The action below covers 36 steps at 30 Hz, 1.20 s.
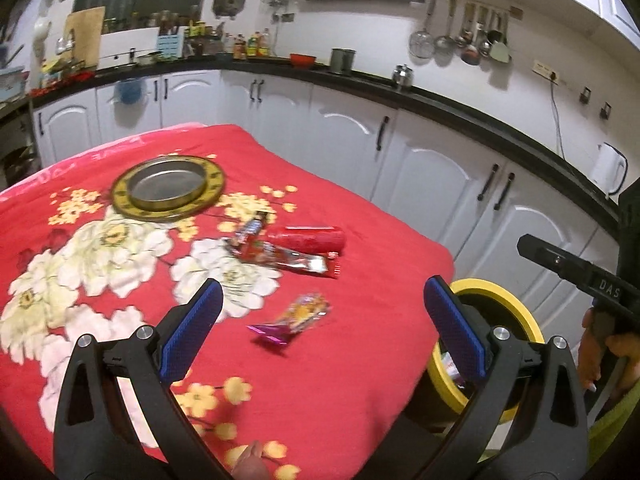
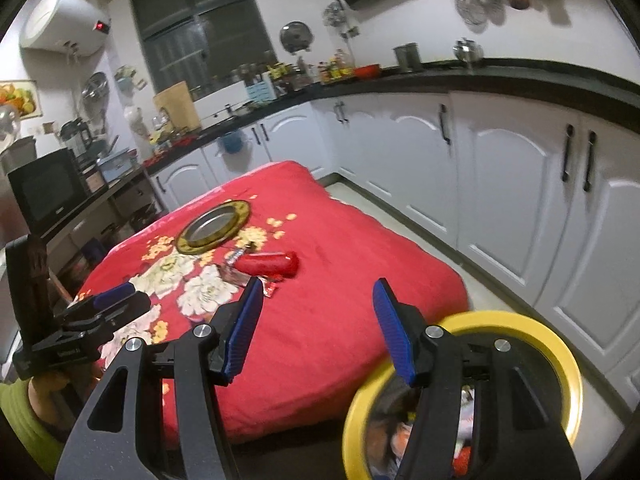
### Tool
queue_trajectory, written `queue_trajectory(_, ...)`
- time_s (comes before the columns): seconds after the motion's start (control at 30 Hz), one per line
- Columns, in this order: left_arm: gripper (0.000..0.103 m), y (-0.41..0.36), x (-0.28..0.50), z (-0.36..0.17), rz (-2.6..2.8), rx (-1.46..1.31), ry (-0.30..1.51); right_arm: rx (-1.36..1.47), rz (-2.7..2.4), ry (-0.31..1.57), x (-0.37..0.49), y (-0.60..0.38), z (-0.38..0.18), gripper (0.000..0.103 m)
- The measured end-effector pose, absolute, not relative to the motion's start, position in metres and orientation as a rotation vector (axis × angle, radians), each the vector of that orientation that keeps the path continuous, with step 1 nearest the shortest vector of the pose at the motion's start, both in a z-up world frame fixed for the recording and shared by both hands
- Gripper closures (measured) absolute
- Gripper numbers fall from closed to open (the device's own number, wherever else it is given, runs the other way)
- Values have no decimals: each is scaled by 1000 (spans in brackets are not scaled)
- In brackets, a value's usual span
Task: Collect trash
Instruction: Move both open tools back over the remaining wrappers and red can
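The left gripper [image 1: 323, 330] tilts downward over the near part of the table, its blue-padded fingers [image 1: 192, 336] spread wide with nothing between them. The right gripper [image 2: 318, 330] tilts down likewise at the table's near right corner, jaws parted and empty; its black body appears at 3 o'clock in the left wrist view, held by a hand [image 1: 612, 356].

A small purple and orange crumpled snack wrapper [image 1: 294, 316] lies on the red floral tablecloth [image 1: 360, 208], directly ahead of the left gripper. At 12 o'clock from it lie a long red and silver foil wrapper [image 1: 296, 258], a red cylindrical plastic can on its side [image 1: 308, 238] and a small silver and blue wrapper [image 1: 250, 228], touching or overlapping; which ones overlap is hard to tell.

A round metal tray with a gold patterned rim [image 1: 168, 190] sits at 11 o'clock, well apart from the wrappers. A yellow-rimmed round bin [image 2: 464, 396] stands on the floor beside the table's right corner, holding mixed litter. White kitchen cabinets [image 1: 432, 184] under a black counter run behind the table.
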<state>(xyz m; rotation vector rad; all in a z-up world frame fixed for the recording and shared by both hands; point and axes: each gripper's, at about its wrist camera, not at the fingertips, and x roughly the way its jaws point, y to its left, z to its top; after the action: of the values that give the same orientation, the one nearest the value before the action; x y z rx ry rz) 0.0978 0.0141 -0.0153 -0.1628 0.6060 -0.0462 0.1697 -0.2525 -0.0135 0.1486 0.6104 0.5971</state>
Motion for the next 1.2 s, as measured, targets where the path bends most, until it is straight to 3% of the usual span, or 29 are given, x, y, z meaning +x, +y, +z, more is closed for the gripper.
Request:
queue_trajectory(0.57,10,71,92,-22,-36,-231,634,74,703,638,200,-167,-7,48)
queue_trajectory(0.97,10,79,107,-48,-93,-288,686,26,716,738,230,-131,-40,48)
queue_trajectory(1.2,16,70,119,-65,-179,-305,731,-19,733,819,247,-113,-71,48)
